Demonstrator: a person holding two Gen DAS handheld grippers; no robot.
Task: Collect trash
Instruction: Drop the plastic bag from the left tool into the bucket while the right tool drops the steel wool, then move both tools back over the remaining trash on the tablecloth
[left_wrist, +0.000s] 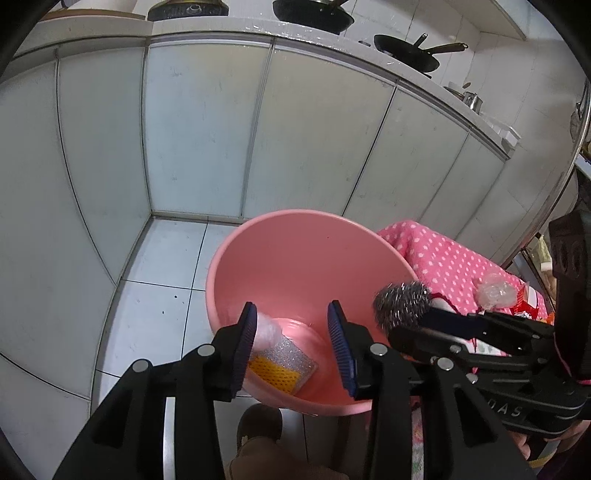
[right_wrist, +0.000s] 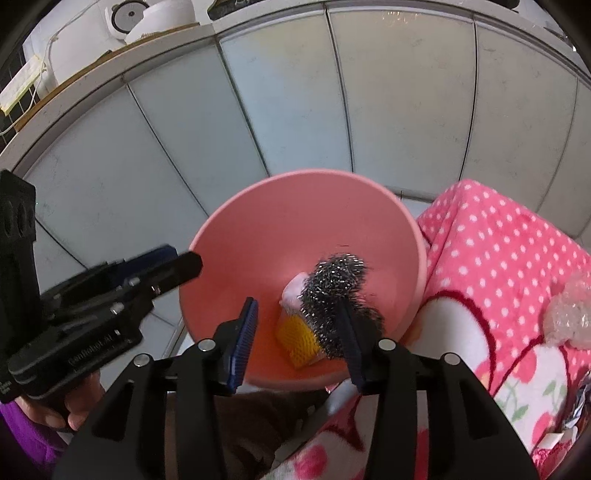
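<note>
A pink plastic bin (left_wrist: 258, 258) (right_wrist: 229, 236) stands on the floor beside a table with a pink dotted cloth (left_wrist: 443, 258) (right_wrist: 498, 258). In it lie a yellow and silver sponge (left_wrist: 282, 363) (right_wrist: 297, 341) and a white plastic wad (left_wrist: 267, 328) (right_wrist: 293, 291). My left gripper (left_wrist: 291, 339) is open and empty above the bin. My right gripper (right_wrist: 299, 339) is open over the bin, with a steel wool scrubber (right_wrist: 332, 295) (left_wrist: 400, 302) clinging to its right finger. A crumpled clear plastic piece (left_wrist: 496, 293) (right_wrist: 570, 319) lies on the cloth.
White cabinet doors (left_wrist: 221, 129) stand behind the bin under a counter with black pans (left_wrist: 406, 51). The floor has pale tiles (left_wrist: 155, 295). Red wrappers (left_wrist: 528, 310) lie on the cloth at the right. A brown shoe (left_wrist: 258, 424) shows below the bin.
</note>
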